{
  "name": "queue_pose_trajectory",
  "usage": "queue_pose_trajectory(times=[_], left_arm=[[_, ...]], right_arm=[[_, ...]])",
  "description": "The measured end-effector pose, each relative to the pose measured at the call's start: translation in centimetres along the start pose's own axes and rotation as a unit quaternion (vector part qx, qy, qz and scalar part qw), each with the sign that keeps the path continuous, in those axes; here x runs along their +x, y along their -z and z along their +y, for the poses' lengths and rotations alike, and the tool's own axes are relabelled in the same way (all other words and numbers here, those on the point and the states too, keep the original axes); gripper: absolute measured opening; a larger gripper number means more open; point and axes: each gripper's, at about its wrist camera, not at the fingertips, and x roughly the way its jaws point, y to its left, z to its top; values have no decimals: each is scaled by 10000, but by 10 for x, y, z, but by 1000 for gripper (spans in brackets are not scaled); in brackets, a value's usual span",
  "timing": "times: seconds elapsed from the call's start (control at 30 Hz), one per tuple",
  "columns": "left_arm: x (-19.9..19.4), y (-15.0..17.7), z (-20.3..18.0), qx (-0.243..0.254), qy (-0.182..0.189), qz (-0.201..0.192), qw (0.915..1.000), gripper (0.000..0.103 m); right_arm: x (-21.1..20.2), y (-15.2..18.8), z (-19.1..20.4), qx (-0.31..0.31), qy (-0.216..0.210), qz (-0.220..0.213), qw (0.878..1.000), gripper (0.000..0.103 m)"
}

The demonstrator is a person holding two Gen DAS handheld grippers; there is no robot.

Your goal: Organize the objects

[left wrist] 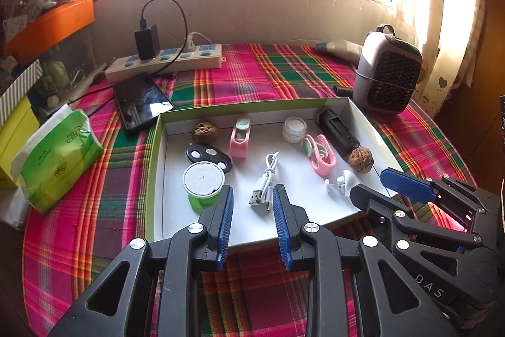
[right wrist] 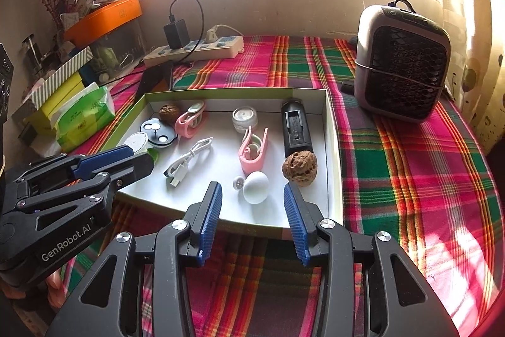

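Note:
A shallow white box [left wrist: 252,105] [right wrist: 334,147] with a green rim lies on the plaid cloth. It holds a white USB cable [left wrist: 266,182] [right wrist: 186,163], a white egg-shaped piece [right wrist: 256,188] [left wrist: 345,180], two walnuts [right wrist: 299,168] [left wrist: 205,132], two pink clips [right wrist: 254,153] [left wrist: 240,137], a black charger [right wrist: 296,127], a small jar [right wrist: 244,117] and a green spool [left wrist: 203,183]. My left gripper [left wrist: 253,195] hovers open over the box's near edge, in front of the cable. My right gripper [right wrist: 252,188] hangs open just short of the egg-shaped piece, not touching it.
A grey fan heater [right wrist: 401,62] stands at the back right. Along the wall lies a power strip [left wrist: 164,60] with a black charger plugged in, and a phone [left wrist: 142,101] rests in front of it. A green tissue pack [left wrist: 56,153] and stacked boxes sit at the left.

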Motion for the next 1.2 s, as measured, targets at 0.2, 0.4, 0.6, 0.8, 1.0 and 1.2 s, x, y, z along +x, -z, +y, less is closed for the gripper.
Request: queue_pose_trajectory(times=[0.2, 0.4, 0.6, 0.8, 1.0, 1.2], left_arm=[[-11, 11, 0, -45, -82, -47, 9999, 24], [-21, 22, -2, -64, -139, -77, 9999, 24], [-27, 36, -6, -1, -255, -49, 9997, 24], [-27, 51, -8, -5, -326, 20, 9995, 24], [-26, 65, -8, -57, -399, 161, 9991, 24], [-29, 74, -7, -79, -508, 178, 9985, 24]], right_arm=[[-12, 6, 5, -19, 42, -114, 9999, 46], [-20, 13, 8, -16, 42, -156, 9999, 46], [-27, 26, 13, -41, 86, -138, 9999, 46], [-26, 40, 14, -26, 110, -3, 9999, 46], [-24, 53, 12, 2, 168, 132, 9998, 46], [-24, 62, 12, -17, 273, 240, 9993, 46]])
